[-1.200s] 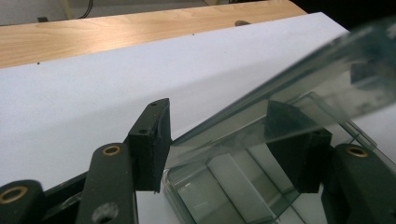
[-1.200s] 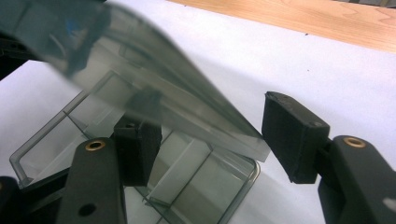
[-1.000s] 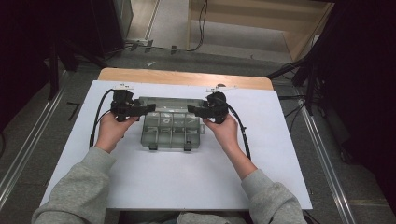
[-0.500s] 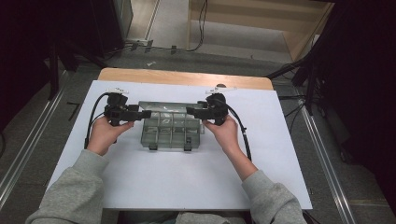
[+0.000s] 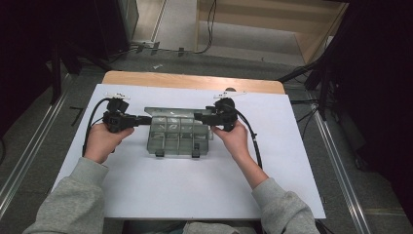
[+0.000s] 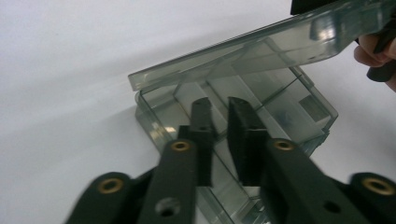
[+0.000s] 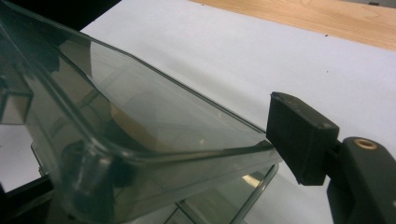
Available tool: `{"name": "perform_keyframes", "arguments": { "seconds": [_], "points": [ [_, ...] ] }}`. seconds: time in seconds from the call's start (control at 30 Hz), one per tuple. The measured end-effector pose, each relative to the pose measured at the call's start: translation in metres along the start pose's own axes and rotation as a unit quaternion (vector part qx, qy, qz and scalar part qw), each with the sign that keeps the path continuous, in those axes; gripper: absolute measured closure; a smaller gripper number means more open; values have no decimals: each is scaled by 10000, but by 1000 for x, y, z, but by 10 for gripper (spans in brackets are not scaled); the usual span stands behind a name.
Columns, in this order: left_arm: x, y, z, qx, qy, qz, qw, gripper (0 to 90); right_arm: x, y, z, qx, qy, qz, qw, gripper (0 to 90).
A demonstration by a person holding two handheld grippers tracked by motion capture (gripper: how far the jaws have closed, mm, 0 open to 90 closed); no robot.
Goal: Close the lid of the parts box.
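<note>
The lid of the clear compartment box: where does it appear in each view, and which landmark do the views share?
High view: the lid lies along the far edge of the box, at the centre of the white table sheet.
Left gripper view: the lid slants across the upper right, raised above the box.
Right gripper view: the lid spreads over the left and centre.
Shared landmark: the white table sheet under the box.
</note>
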State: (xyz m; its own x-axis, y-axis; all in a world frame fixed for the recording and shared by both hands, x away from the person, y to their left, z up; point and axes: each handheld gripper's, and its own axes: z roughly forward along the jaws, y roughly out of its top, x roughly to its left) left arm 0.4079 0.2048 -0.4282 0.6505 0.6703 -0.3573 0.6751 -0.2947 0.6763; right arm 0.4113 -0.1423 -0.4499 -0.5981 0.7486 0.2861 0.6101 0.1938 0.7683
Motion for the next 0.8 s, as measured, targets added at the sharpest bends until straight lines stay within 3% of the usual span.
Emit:
{"name": "perform_keyframes", "arguments": {
  "seconds": [0.1,0.67,0.8],
  "points": [
    [-2,2,0,-45,-6,72,10000,894,-1,-1,-1,-36,5,-1,10000,313],
    [1,8,4,35,-216,185,9996,892,-4,-12,-14,-15,-137,144,9998,275],
    [1,8,5,40,-255,181,9995,892,-4,-15,-19,119,-46,150,9998,274]
  ]
}}
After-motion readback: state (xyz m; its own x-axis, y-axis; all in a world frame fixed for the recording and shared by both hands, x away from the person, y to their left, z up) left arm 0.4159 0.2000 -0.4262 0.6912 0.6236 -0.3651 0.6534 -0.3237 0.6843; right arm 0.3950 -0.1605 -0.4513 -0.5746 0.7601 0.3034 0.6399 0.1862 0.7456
